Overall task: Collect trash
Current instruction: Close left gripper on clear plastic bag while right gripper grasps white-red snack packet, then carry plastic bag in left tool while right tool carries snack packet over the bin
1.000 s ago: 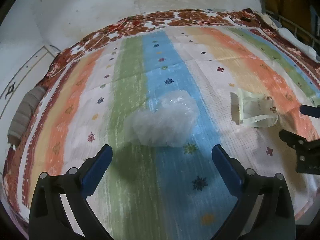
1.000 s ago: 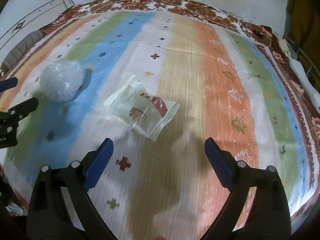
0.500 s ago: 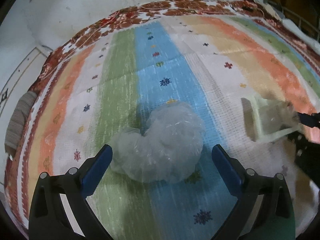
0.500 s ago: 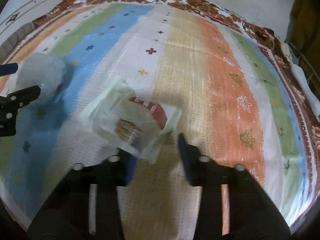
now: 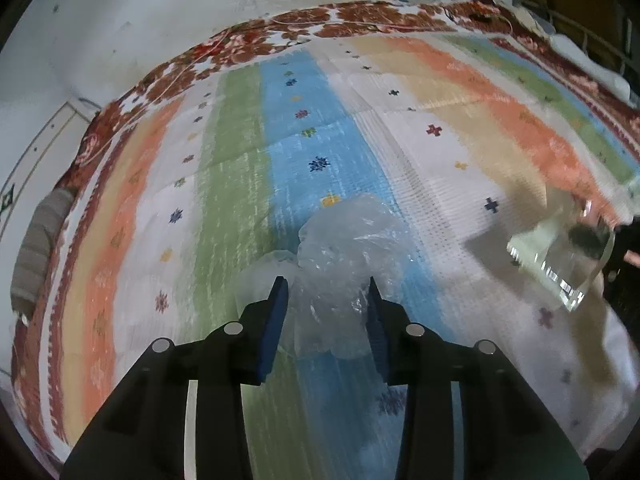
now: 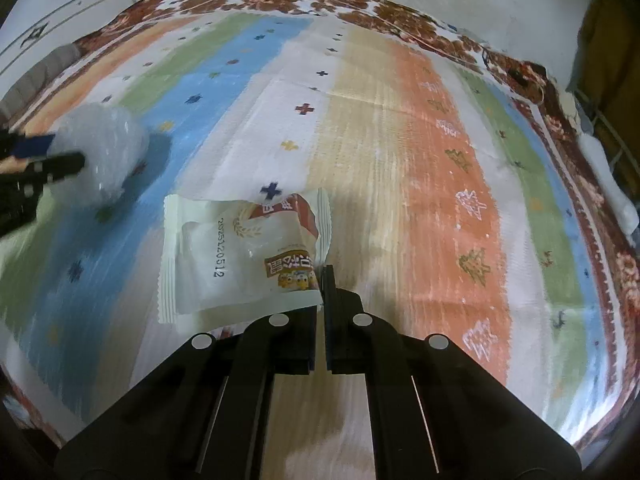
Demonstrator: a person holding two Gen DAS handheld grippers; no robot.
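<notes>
A crumpled clear plastic bag [image 5: 344, 264] sits between the blue pads of my left gripper [image 5: 326, 296], which is shut on it above the striped cloth [image 5: 240, 160]. It also shows at the left of the right wrist view [image 6: 104, 152], with the left gripper [image 6: 44, 160] on it. My right gripper [image 6: 320, 276] is shut on the edge of a white snack wrapper [image 6: 240, 256] with red and yellow print, held lifted off the cloth. The wrapper also shows at the right edge of the left wrist view [image 5: 560, 260].
The striped cloth [image 6: 400, 160] with a red floral border covers the surface. A white wall [image 5: 160, 20] stands behind. A grey folded item [image 5: 36, 252] lies off the left edge. White fabric and a rail [image 6: 608, 176] are at the right.
Both grippers moved forward and closed. The left one shut on the plastic bag. The right one shut on the snack wrapper and lifted it.
</notes>
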